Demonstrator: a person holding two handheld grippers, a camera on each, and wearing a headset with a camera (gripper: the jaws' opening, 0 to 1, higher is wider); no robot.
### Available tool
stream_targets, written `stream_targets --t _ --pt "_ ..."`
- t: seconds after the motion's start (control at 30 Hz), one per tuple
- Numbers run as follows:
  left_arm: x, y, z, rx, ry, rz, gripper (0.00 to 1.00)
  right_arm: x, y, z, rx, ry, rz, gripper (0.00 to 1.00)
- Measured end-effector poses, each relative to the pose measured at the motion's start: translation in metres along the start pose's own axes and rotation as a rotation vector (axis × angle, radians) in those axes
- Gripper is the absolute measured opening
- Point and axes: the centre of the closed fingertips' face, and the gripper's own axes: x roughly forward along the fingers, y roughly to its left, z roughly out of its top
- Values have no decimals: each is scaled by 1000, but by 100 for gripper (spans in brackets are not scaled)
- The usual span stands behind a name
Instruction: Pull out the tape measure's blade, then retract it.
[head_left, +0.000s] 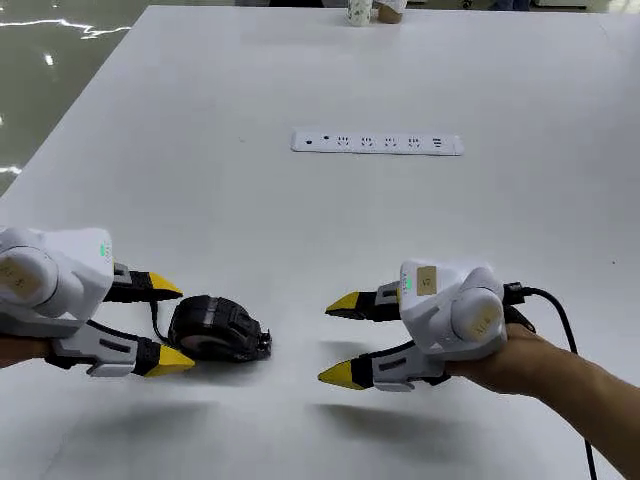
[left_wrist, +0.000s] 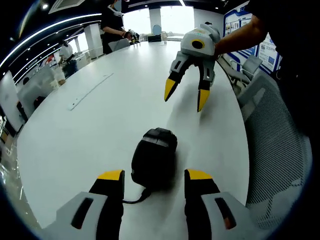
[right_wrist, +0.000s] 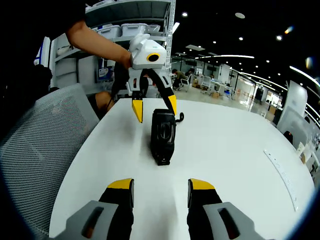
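The left gripper is lowest in the head view, with its jaws spread wide on either side of the rear end of the black tape measure. It has not clamped the case. The tape measure lies on its side on the white surface, and no blade is drawn out. This placing probably lets the left gripper close on the case and steady it. The right gripper faces it from a short way off, open and empty, likely lined up to take the blade's tip.

The right gripper view looks onto the case's front end, where the blade would come out, and also shows a thin black cord at the rear. A power strip lies well beyond on the surface.
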Motion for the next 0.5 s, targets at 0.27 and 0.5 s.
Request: stream_targets --t 0.27,0.5 --pt "4 3 0 53 39 -40 36 16 -4 3 -21 9 35 35" --pt "7 4 -3 98 79 -76 31 31 -6 6 -33 19 64 30"
